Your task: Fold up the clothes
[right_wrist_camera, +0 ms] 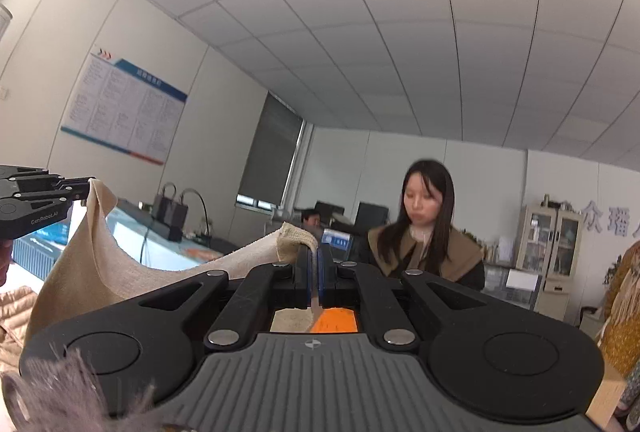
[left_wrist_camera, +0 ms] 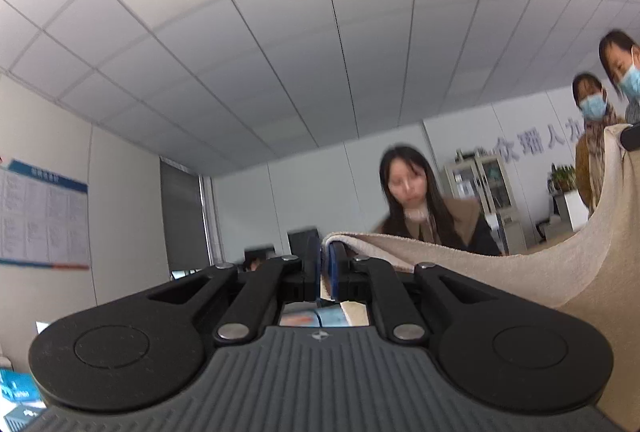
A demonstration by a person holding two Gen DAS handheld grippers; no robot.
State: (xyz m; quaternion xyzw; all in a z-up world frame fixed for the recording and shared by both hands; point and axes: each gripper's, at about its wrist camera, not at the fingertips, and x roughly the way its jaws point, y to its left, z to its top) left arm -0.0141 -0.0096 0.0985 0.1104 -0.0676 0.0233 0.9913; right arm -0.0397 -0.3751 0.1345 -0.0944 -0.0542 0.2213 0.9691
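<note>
A beige knit garment (left_wrist_camera: 552,256) hangs in the air, stretched between my two grippers. My left gripper (left_wrist_camera: 327,272) is shut on one top corner of it, the cloth draping off to the right. My right gripper (right_wrist_camera: 316,272) is shut on the other corner, the garment (right_wrist_camera: 92,272) sagging away to the left. In the right wrist view my left gripper (right_wrist_camera: 82,191) shows at the far left, pinching its corner. In the left wrist view a dark part of the right gripper (left_wrist_camera: 631,137) peeks in at the right edge. Both point upward at the ceiling.
A long-haired woman (right_wrist_camera: 424,232) stands opposite, beyond the grippers. Two masked people (left_wrist_camera: 600,103) stand at the right. A puffy tan jacket (right_wrist_camera: 16,308) lies low at the left. A table with a black device (right_wrist_camera: 170,216) sits behind the cloth. A cabinet (right_wrist_camera: 548,244) stands at the back.
</note>
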